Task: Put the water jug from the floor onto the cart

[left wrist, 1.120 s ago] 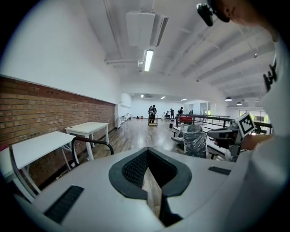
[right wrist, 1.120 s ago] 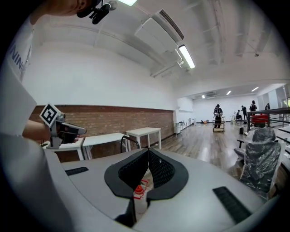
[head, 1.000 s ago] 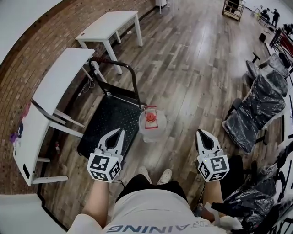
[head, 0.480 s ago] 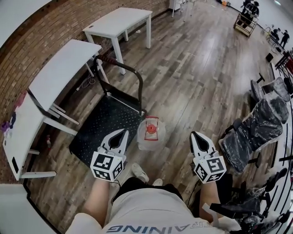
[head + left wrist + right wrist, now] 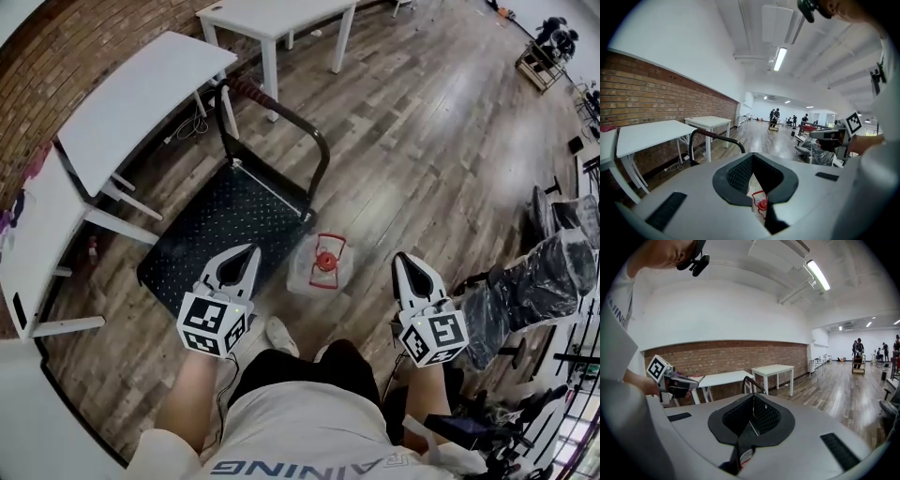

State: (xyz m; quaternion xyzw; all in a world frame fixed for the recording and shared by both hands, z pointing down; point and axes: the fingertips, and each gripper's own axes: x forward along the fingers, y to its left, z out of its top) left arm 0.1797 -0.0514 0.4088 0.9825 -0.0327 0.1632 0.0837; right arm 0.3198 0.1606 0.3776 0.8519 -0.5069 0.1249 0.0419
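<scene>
The water jug point(image 5: 317, 266), clear with a red cap and red handle, stands on the wooden floor right at the near corner of the cart. The cart point(image 5: 221, 228) is a black flat platform with a dark push handle point(image 5: 281, 120) at its far end; nothing lies on it. My left gripper point(image 5: 253, 249) hovers over the cart's near edge, left of the jug, its tips together and nothing held. My right gripper point(image 5: 401, 258) hangs right of the jug, apart from it, shut and empty. In the left gripper view the jug point(image 5: 759, 204) shows below the jaws.
White tables point(image 5: 141, 105) stand along the brick wall just left of the cart, with cables on the floor under them. Plastic-covered chairs point(image 5: 539, 281) crowd the right side. The person's shoes point(image 5: 277, 334) are just behind the jug. People and a trolley point(image 5: 538, 58) are far off.
Both grippers and the person have come closer to the cart and jug; the cart now sits nearer and more central. The jug has stayed on the floor. Both grippers stay empty.
</scene>
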